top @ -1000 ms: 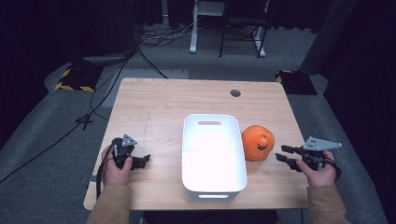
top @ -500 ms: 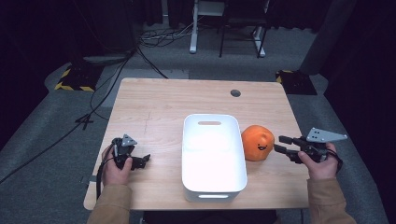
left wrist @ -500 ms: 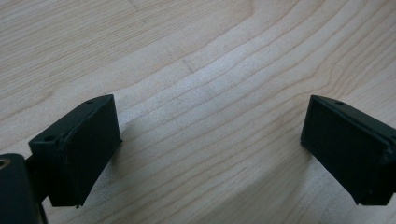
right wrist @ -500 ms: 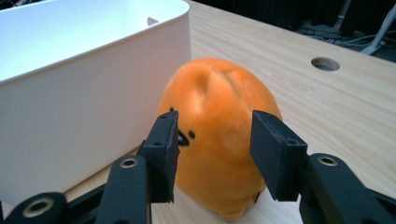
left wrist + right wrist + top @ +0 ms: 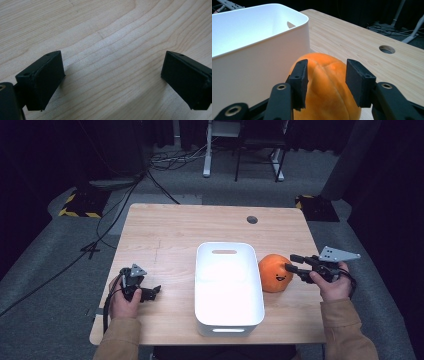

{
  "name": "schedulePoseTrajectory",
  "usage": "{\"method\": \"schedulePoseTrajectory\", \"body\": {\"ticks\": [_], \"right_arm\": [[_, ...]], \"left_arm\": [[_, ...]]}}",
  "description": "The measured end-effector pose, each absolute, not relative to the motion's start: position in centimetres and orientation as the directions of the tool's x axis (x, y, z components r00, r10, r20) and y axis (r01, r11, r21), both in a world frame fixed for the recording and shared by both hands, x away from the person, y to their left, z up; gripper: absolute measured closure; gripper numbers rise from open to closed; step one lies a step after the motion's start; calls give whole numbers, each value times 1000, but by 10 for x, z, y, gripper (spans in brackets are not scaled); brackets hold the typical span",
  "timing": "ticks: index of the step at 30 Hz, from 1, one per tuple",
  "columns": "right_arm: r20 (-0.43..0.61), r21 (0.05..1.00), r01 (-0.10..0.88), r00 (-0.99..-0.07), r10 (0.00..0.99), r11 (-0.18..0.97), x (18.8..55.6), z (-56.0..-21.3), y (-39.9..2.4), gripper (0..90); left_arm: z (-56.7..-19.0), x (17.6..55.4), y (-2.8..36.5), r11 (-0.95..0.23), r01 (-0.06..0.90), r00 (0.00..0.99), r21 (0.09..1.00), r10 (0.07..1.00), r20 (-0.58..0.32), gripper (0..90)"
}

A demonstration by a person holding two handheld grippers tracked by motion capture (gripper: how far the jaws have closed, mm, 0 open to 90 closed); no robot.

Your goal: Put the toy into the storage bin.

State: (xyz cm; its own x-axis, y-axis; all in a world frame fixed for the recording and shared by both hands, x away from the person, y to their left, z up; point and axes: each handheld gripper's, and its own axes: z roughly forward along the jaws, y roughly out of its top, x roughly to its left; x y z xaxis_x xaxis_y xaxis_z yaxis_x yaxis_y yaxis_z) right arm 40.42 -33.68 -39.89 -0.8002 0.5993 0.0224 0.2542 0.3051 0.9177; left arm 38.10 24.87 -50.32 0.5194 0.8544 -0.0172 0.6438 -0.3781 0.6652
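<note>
Beside the white bin [image 5: 229,290], the orange pumpkin toy [image 5: 274,272] is sitting on the table [image 5: 175,227]. I am holding my right claw [image 5: 289,262] level, half spread and gripping nothing, aiming to straddle its middle. My left claw [image 5: 156,290] is resting spread wide.

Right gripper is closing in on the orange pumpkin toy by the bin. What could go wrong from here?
The right gripper has its jaws only part open, narrower than the pumpkin; they may push it rather than straddle it.
The pumpkin sits against the white bin, so the inner jaw has little room on that side.
It is round, so a high pinch could slip off.
</note>
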Motion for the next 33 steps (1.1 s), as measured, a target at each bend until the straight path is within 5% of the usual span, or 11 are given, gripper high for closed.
{"method": "schedulePoseTrajectory", "body": {"ticks": [4, 10, 33], "right_arm": [[28, 914, 260, -806, 591, 312, 412, -404, -331, 569], [19, 919, 229, -840, 543, 322, 416, -408, -325, 807], [-4, 963, 115, -899, 438, 245, 397, -363, -351, 831]], "left_arm": [[-503, 381, 249, -378, 644, 519, 665, 854, -17, 52], [-503, 381, 249, -378, 644, 519, 665, 854, -18, 52], [-503, 381, 249, -378, 644, 520, 665, 854, -18, 52]]}}
